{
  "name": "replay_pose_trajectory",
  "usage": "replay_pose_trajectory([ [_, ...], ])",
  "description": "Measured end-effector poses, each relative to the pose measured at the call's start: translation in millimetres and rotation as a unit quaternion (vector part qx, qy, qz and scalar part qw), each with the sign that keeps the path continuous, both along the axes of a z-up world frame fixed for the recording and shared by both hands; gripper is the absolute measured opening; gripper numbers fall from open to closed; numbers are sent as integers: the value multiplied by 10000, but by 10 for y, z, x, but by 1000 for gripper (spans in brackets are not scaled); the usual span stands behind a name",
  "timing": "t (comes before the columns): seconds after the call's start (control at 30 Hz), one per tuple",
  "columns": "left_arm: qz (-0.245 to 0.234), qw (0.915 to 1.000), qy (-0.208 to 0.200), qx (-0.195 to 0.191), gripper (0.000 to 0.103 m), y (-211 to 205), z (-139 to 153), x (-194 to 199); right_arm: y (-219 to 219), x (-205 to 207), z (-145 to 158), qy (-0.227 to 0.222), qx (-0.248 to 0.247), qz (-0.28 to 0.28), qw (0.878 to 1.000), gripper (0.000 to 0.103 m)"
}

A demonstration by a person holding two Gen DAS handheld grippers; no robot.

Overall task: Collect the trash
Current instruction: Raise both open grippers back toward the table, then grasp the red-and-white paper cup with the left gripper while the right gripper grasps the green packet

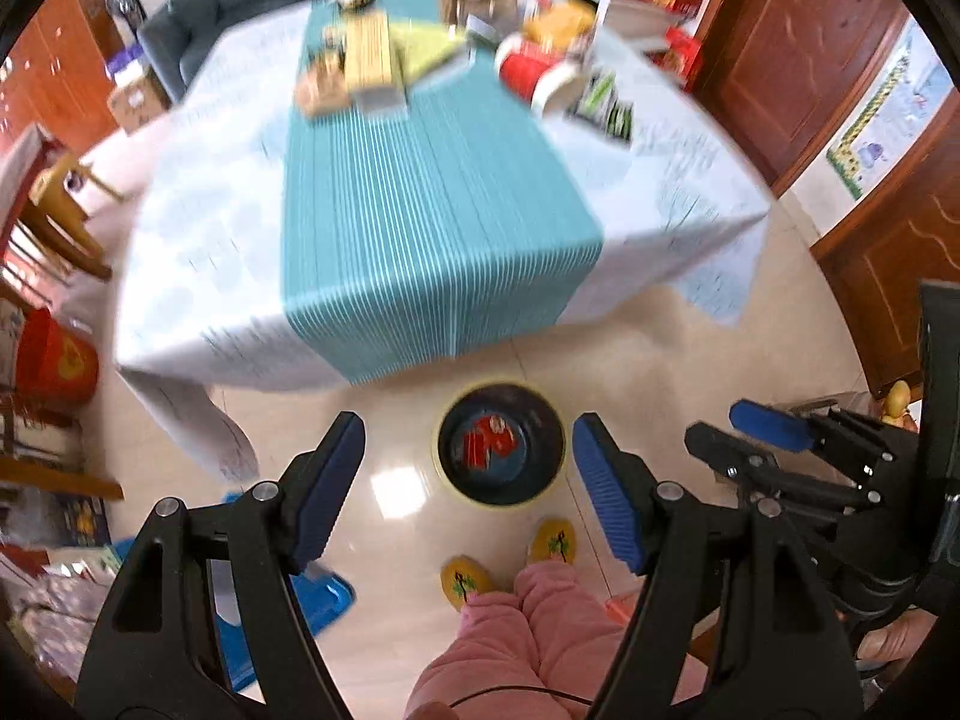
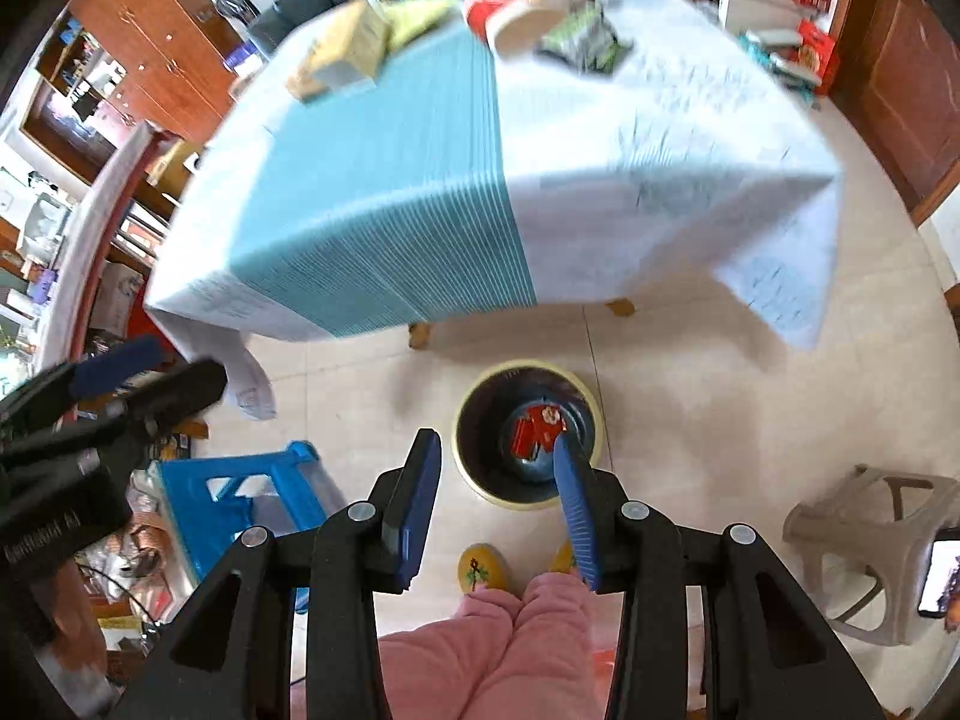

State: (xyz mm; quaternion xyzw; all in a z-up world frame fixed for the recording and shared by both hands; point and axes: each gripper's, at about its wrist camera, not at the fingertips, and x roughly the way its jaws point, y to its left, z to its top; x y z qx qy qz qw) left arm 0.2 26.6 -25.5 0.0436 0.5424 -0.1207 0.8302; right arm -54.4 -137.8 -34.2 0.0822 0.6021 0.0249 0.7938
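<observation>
A yellow-rimmed trash bin (image 1: 501, 443) stands on the floor in front of the table, with a red wrapper (image 1: 489, 439) lying inside. It also shows in the right wrist view (image 2: 528, 435), with the red wrapper (image 2: 536, 429) at its bottom. My left gripper (image 1: 468, 450) is open and empty, held above the bin. My right gripper (image 2: 495, 468) is open and empty, also above the bin. On the table's far end lie a red cup (image 1: 537, 78), a green-white packet (image 1: 603, 105), a yellow-green cloth (image 1: 423, 48) and brown boxes (image 1: 336, 81), all blurred.
The table (image 1: 198, 228) has a white cloth and a teal striped runner (image 1: 432, 204). A blue plastic stool (image 2: 240, 492) lies left, a beige stool (image 2: 870, 546) right. The person's pink trousers and yellow slippers (image 1: 468, 579) are below. Wooden doors stand right, a sofa behind.
</observation>
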Motion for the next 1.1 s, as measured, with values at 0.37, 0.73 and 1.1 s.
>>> replay_pose_trajectory([
  [0.37,-152,9966,-764,-279,69,50,972,51,-211,-105,1045,-862,-100,-464,9952,40],
  [0.73,-173,9955,-842,-402,77,-277,1222,729,-770,687,1023,-967,392,-1151,9879,51],
  [1.1,241,9991,-341,-106,77,-839,689,2085,-1254,2286,73,-226,644,-1069,9919,56],
])
